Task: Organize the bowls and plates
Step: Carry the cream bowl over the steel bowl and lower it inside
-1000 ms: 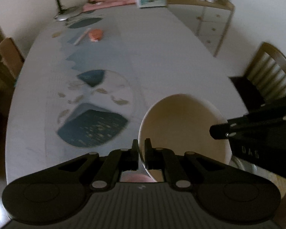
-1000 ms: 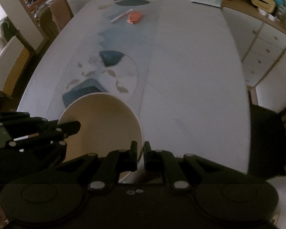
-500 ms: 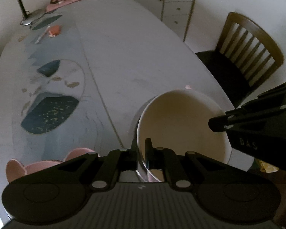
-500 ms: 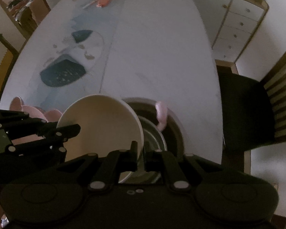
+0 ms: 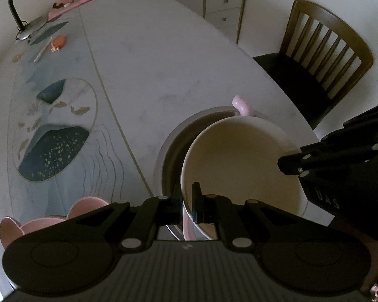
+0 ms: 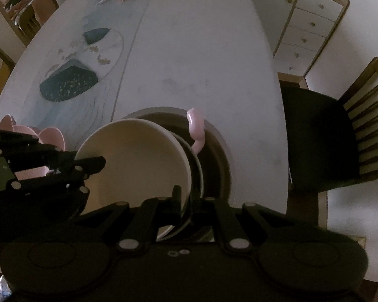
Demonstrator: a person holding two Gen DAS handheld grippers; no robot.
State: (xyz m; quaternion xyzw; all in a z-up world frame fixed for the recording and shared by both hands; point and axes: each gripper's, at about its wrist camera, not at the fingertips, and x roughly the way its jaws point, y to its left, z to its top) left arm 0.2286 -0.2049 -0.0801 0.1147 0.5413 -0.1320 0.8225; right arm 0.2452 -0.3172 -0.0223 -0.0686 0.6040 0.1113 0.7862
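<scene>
Rim contact is all that holds the load: the left tool [image 5: 187, 196] is pinched tight on the near-left edge of the cream bowl [image 5: 239, 161], and the right tool [image 6: 185, 198] is clamped the same way on the opposite edge, one finger inside and one outside in each case. The bowl is carried tilted above a stack near the tabletop's [image 5: 163, 58] front edge, where a metal bowl [image 6: 197, 171] sits inside a wide dark plate [image 6: 219, 156] with a pink curved handle [image 6: 196, 128] rising at the far side.

Several slips can be judged likely from here. With so little rim gripped on glazed ware, the bowl could pivot or slide out if the two tools are moved unevenly. If it is lowered off-centre (it hangs towards the stack's left side in the right wrist view), its foot could catch the metal rim and rock, or strike the pink handle. An early release would drop it with a knock. A pink eared dish [image 5: 48, 224] lies just beside the stack on the left and could be nudged by the left tool.
</scene>
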